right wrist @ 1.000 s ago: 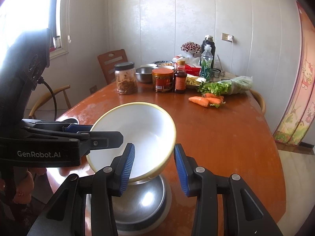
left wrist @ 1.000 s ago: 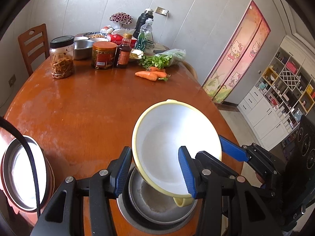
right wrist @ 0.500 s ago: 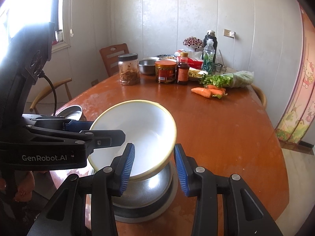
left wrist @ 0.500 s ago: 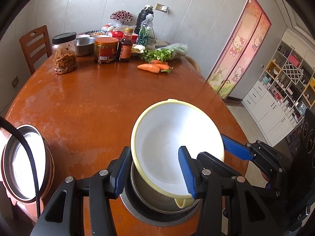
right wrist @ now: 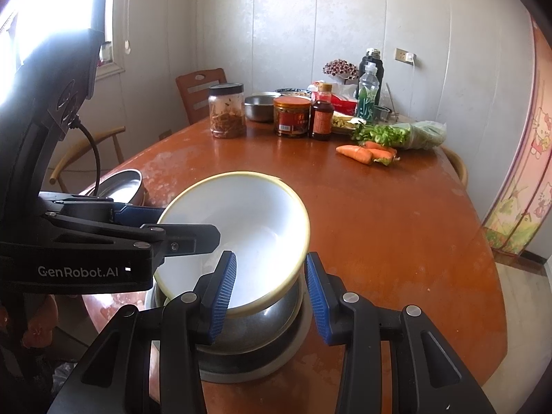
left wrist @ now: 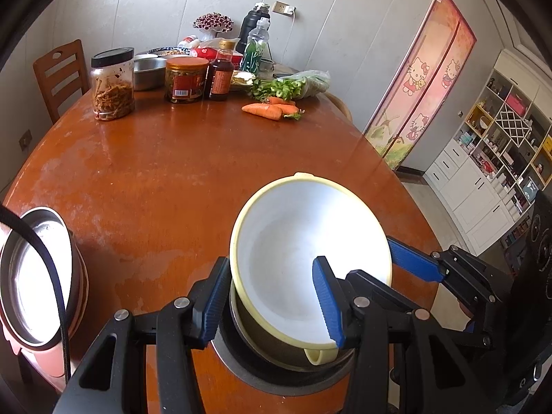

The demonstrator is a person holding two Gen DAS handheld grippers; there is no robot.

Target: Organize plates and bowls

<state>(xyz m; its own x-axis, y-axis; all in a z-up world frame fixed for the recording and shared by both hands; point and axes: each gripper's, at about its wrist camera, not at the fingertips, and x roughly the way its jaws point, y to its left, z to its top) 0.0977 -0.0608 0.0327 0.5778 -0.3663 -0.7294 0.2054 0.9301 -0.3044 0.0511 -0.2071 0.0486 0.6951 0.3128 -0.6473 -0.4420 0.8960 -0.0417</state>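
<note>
White bowl, tilted, lowered over last second into steel bowl at desk near edge. Left gripper and right gripper each straddle rim, fingers spread, unclenched. Nesting nearly complete.

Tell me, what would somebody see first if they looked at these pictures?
Right up front, a big white bowl with a yellow rim sits tilted in a metal bowl, with the left gripper and right gripper straddling its rim from two sides. Far across the round wooden table lie bright orange carrots beside jars and bottles.
</note>
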